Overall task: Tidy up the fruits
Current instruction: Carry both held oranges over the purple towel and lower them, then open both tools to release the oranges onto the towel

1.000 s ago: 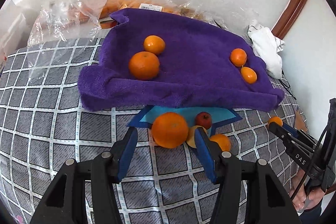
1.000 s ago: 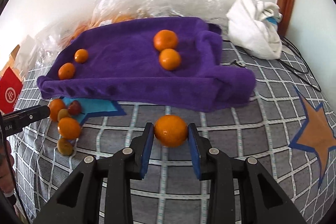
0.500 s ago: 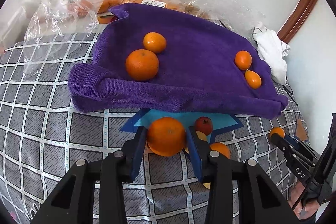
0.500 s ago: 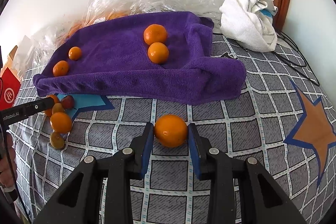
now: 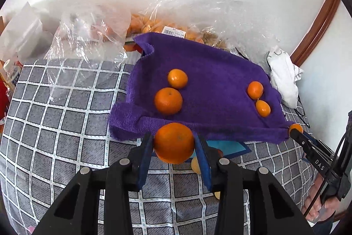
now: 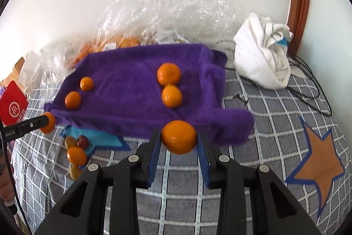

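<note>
In the left wrist view my left gripper [image 5: 173,139] is shut on a large orange [image 5: 173,147], held above the bedspread at the front edge of the purple towel [image 5: 209,67]. My right gripper [image 6: 178,134] is shut on another orange [image 6: 178,140], also lifted in front of the towel [image 6: 132,89]. Several oranges lie on the towel: a big pair [image 5: 168,100] on one side, a small pair [image 5: 255,90] on the other. Each view shows the other gripper at its side edge with its orange. Small fruits [image 6: 76,155] lie on a blue star patch.
The checked grey bedspread [image 5: 55,124] covers the surface. Clear plastic bags of fruit [image 5: 154,23] lie behind the towel by the wall. A white cloth bundle [image 6: 261,58] and cables sit at the far right, a red package [image 6: 13,107] at the left.
My left gripper closed on the large orange and lifted it off the bedspread. The right gripper also rose with its orange. Both now hang nearer the towel's front edge.
</note>
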{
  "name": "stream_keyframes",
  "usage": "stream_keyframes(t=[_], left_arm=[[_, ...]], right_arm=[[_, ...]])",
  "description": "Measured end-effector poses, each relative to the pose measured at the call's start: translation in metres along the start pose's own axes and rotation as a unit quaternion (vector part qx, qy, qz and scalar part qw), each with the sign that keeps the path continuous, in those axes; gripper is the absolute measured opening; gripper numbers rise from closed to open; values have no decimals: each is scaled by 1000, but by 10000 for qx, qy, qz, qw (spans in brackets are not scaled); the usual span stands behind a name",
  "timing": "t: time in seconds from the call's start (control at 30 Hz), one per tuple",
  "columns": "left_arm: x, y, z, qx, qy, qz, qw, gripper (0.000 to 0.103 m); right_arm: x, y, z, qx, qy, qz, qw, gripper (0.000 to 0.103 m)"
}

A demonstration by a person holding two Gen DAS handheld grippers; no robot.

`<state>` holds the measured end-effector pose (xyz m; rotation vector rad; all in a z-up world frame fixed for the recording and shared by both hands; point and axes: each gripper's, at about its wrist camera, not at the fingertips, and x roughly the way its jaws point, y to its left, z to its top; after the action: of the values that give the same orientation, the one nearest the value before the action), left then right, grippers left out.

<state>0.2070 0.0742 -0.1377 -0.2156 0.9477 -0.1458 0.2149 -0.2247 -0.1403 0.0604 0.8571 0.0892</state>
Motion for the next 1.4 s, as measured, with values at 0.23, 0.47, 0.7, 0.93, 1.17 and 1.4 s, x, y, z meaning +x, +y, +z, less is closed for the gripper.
stream_keyframes(t=[0.23, 0.47, 0.7, 0.93, 1.17, 1.4], left_arm=[[4, -2, 24, 11, -109, 63, 9999, 37], [21, -9, 39, 35, -42, -18, 10000, 37], [43, -25, 46, 160, 67, -136, 9998, 37], [65, -41, 45, 200, 280, -196, 9992, 37], [85, -57, 40, 421, 527, 126, 9976, 37], [90, -55, 39, 395, 508, 213, 9977, 38]], right_arm=[[33, -8, 25, 15, 183, 16, 9998, 33], [66, -10, 27, 27, 560, 35, 9984, 33], [66, -8, 26, -138, 634, 62, 9979, 33], [44, -19, 25, 147, 491, 335, 9981, 37], [32, -28, 16, 331, 339, 394, 9981, 38], [31, -38, 10, 457, 384, 310, 9977, 38]])
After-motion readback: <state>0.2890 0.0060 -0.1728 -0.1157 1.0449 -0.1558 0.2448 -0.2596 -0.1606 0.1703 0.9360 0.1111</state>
